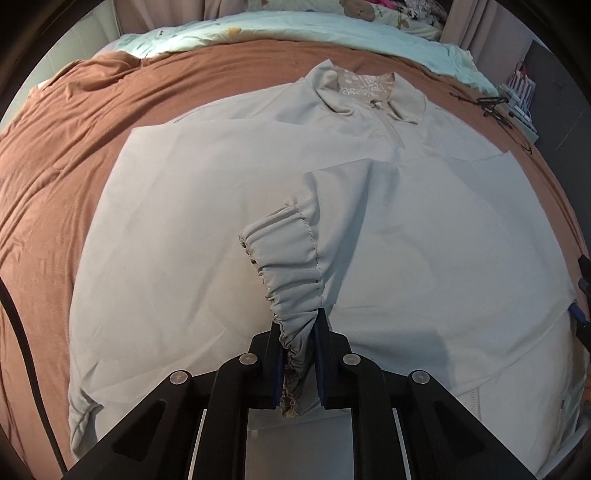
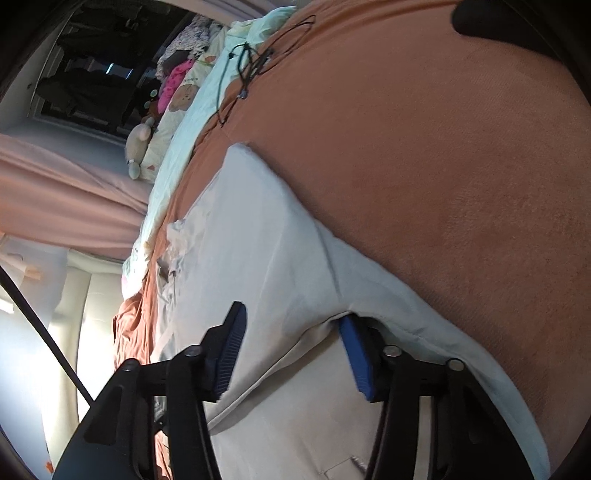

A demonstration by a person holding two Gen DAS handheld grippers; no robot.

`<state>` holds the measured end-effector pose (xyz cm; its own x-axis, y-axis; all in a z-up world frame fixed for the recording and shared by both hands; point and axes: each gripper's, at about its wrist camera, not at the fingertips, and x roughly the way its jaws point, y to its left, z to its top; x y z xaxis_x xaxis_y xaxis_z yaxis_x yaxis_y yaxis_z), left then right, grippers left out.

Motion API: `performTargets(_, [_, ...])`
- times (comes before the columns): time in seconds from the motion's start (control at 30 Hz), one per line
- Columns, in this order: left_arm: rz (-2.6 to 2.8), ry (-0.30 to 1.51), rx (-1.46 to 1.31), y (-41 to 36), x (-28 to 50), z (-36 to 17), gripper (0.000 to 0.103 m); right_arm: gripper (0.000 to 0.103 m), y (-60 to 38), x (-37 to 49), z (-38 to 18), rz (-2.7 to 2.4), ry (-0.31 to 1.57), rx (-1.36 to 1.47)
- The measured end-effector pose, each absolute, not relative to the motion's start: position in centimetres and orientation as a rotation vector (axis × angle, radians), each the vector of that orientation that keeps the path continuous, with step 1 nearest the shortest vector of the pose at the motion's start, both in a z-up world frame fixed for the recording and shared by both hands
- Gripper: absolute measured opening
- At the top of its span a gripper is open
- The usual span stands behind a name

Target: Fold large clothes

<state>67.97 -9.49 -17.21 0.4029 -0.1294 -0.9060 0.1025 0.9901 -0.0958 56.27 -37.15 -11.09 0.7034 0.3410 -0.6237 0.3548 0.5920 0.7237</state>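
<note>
left gripper (image 1: 300, 332): clamped tight on the elastic cuff (image 1: 286, 266) of one sleeve, the gathered fabric is bunched up between the two blue pads and sticks out past them

sleeve (image 1: 343, 192): lifted off the body of the garment, runs from the cuff up toward the chest, so it's kinda hanging across the front

right gripper (image 2: 291, 345): fingers spread wide apart, not squeezing anything. One blue pad sits on top of the fabric, the other is tucked just under a raised fold at the garment's edge, so cloth lies between them but loose

jacket (image 1: 184, 221): big pale beige/grey pullover-type thing with a short zip at the neck (image 1: 392, 127) and a fold-down collar (image 1: 332, 92), patterned lining showing inside the collar. Lying front up, spread pretty flat, a few soft creases. Other sleeve looks already folded in across the chest, straight edge running across under the collar

where it is: on the bed, on top of the brown blanket (image 1: 55, 155), collar pointing away from the left wrist camera, hem toward it

further out: pale green quilt (image 1: 258, 29) past the blanket at the head end, soft toys piled (image 2: 138, 147) beyond it, tangle of black cable (image 2: 251, 62) lying on the blanket near the quilt's edge, well apart from the jacket

right view note: camera's rolled sideways, and the jacket edge is a bit blurry
</note>
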Motion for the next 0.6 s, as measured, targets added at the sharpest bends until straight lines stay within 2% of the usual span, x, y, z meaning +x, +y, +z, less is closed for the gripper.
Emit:
performTargets(0.23, [-0.134,1.155,-0.065,-8.8,67.8,-17.8,0.015,0.047,-38.3,55.2,-11.3,-0.009,0.814,1.068])
performTargets(0.33, [-0.141,1.161,-0.065,-8.7,67.8,-17.9,0.019,0.047,-38.5,54.7,-10.9,0.001,0.801,1.093])
performTargets(0.43, [-0.144,1.161,-0.088,-8.3,67.7,-17.5,0.027,0.047,-39.1,53.8,-10.8,0.006,0.792,1.103])
performTargets(0.5, [-0.145,1.165,-0.106,-7.9,67.4,-16.9,0.038,0.048,-39.5,53.3,-10.7,0.001,0.782,1.109])
performTargets(0.6, [-0.152,1.134,-0.123,-7.2,66.3,-15.4,0.050,0.056,-39.7,52.7,-10.3,-0.008,0.769,1.107])
